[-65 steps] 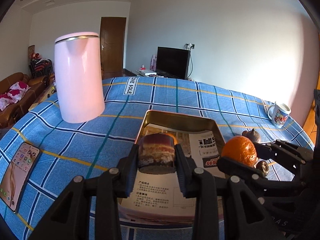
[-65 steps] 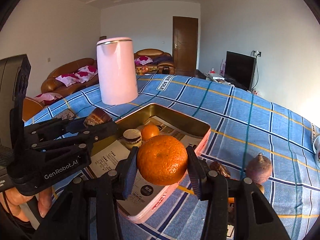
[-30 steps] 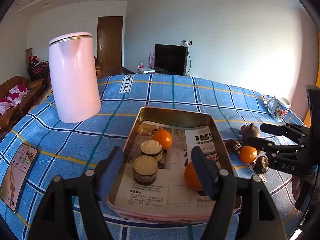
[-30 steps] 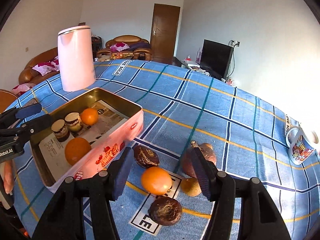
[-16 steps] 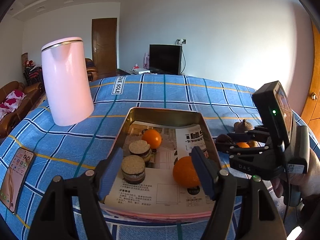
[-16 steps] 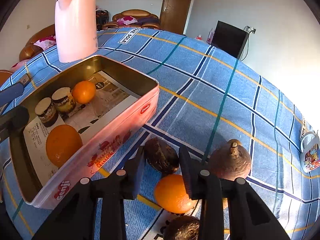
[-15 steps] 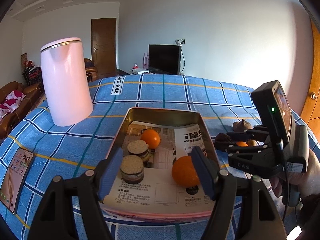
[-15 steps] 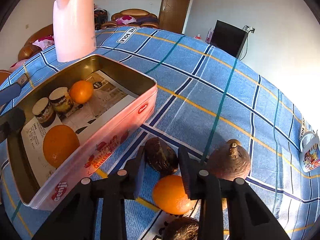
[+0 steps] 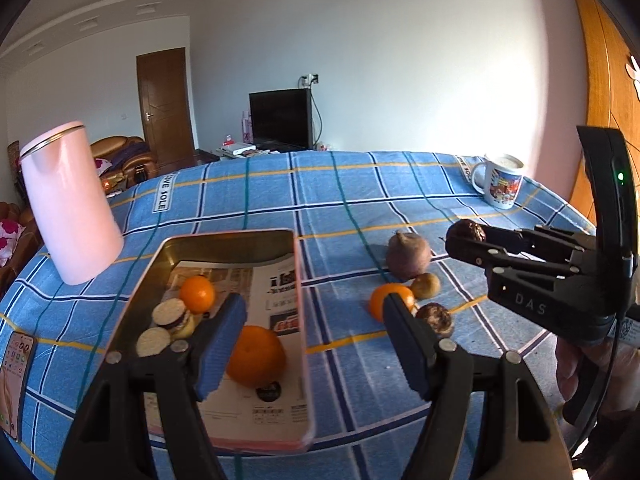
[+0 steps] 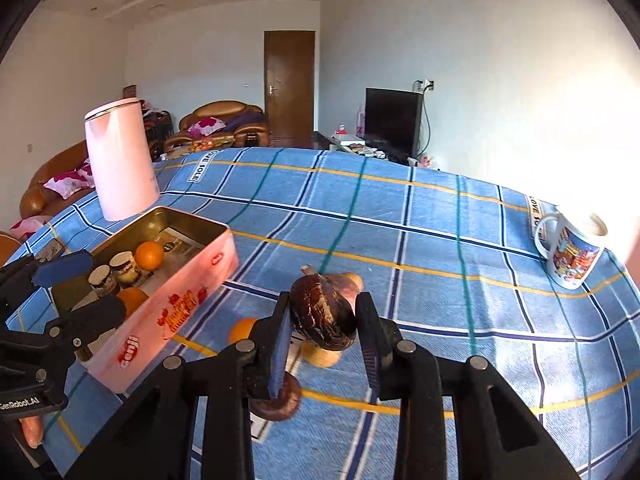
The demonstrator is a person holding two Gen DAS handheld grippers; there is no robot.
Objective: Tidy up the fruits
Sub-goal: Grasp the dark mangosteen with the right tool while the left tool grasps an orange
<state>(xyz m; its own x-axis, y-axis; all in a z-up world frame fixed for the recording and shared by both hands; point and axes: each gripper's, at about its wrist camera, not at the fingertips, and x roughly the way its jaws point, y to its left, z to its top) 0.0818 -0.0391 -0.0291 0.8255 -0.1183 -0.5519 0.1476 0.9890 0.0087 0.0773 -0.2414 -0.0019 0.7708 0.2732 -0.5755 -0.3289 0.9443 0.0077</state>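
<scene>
A pink tin (image 9: 301, 320) (image 10: 188, 304) lined with printed paper holds a big orange (image 9: 256, 355), a small orange (image 9: 197, 294) and two round cakes (image 9: 168, 314). My left gripper (image 9: 316, 340) is open and empty, hovering over the tin's right edge. My right gripper (image 10: 324, 332) is shut on a dark brown wrinkled fruit (image 10: 322, 318) (image 9: 466, 232), held above the cloth to the right of the tin. On the cloth lie a small orange (image 9: 386, 302), a purple-brown bulb fruit (image 9: 409, 255), a small tan fruit (image 9: 427, 285) and another dark wrinkled fruit (image 9: 436, 318).
A tall pink kettle (image 9: 70, 204) stands left of the tin. A phone (image 9: 14, 384) lies at the table's left edge. A printed mug (image 9: 500, 184) stands at the far right. The blue checked tablecloth (image 10: 400, 220) covers the table.
My right gripper has closed on the dark wrinkled fruit and lifted it off the cloth. My left gripper has swung right, still open.
</scene>
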